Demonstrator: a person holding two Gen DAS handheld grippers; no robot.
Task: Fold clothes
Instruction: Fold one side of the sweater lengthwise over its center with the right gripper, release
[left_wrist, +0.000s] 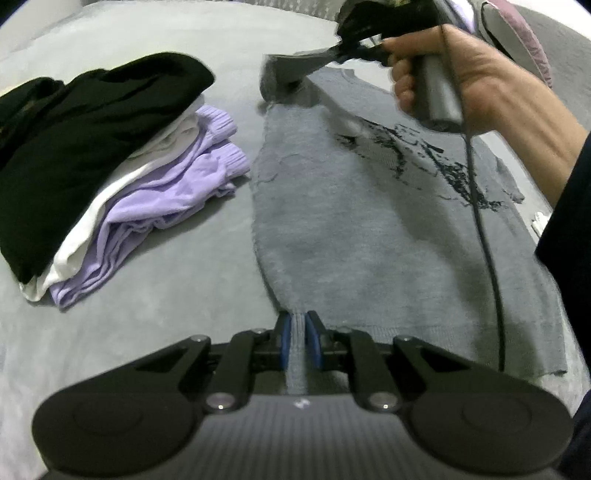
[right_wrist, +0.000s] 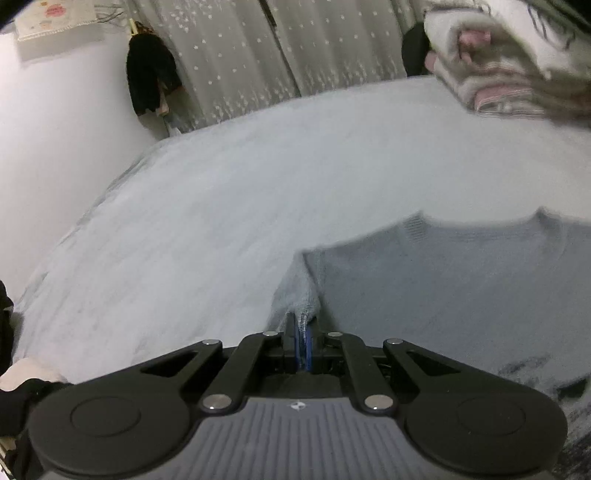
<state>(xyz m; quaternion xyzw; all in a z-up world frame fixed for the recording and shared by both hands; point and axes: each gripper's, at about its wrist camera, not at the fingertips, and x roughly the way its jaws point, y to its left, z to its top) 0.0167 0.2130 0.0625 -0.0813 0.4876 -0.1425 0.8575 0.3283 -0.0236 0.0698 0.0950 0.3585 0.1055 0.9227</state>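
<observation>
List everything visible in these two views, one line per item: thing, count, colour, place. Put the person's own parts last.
Sweater: one, grey with black print, flat on the bed.
Folded pile: one; black, white and lilac garments; left of the sweater.
Bed cover: one, pale grey, under everything.
Stacked clothes: one blurred pile, whitish and pink, far corner.
Curtain: one, pale, dotted, behind the bed.
Dark garment: one, black, hanging by the wall.
Left gripper: shut on the sweater's hem.
Right gripper: shut on a sweater edge.
Right hand: one, holding its handle.
</observation>
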